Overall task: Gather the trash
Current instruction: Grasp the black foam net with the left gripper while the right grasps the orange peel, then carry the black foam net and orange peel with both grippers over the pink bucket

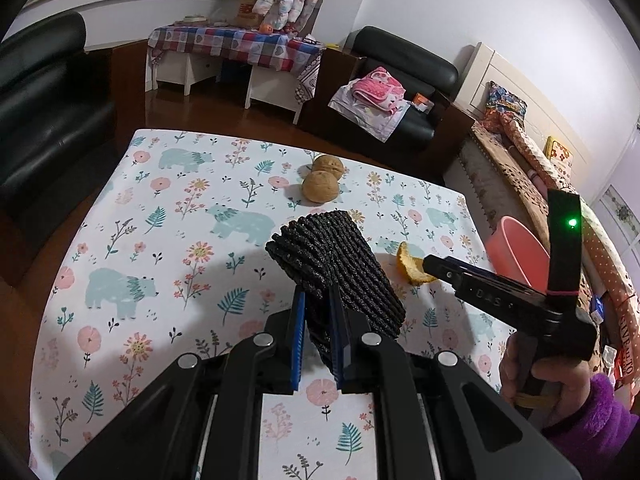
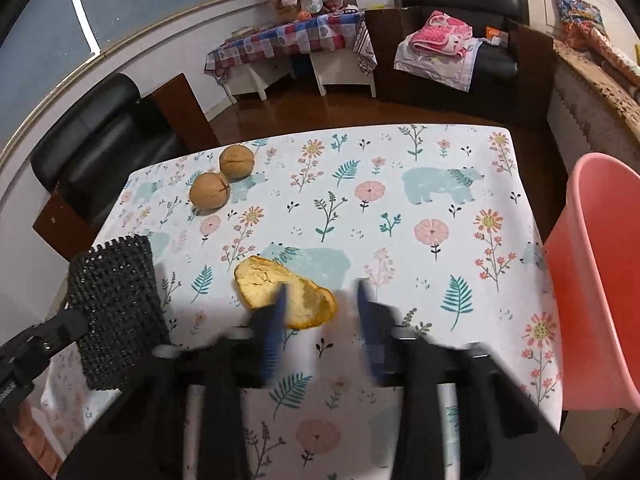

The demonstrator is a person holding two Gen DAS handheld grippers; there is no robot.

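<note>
Bench (image 2: 440, 240) is covered by bear-and-flower cloth; two walnuts (image 2: 222, 184) touching near far edge, orange peel (image 2: 260, 280) laid mid-cloth.

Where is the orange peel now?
In the right wrist view, the orange peel lies on the tablecloth, between the black mesh sleeve and pink bin.

The floral-printed tablecloth (image 2: 420, 152) lies open across its middle and right part, so a gripper can pass there freely. Two round brown walnuts (image 2: 222, 184) stand together near the far left corner. A black woven mesh sleeve (image 2: 116, 304) stands at the left edge. The orange peel piece (image 2: 280, 292) lies between this sleeve and the open area. A pink plastic bin (image 2: 600, 280) closes the right side, just beside the table edge.
</note>
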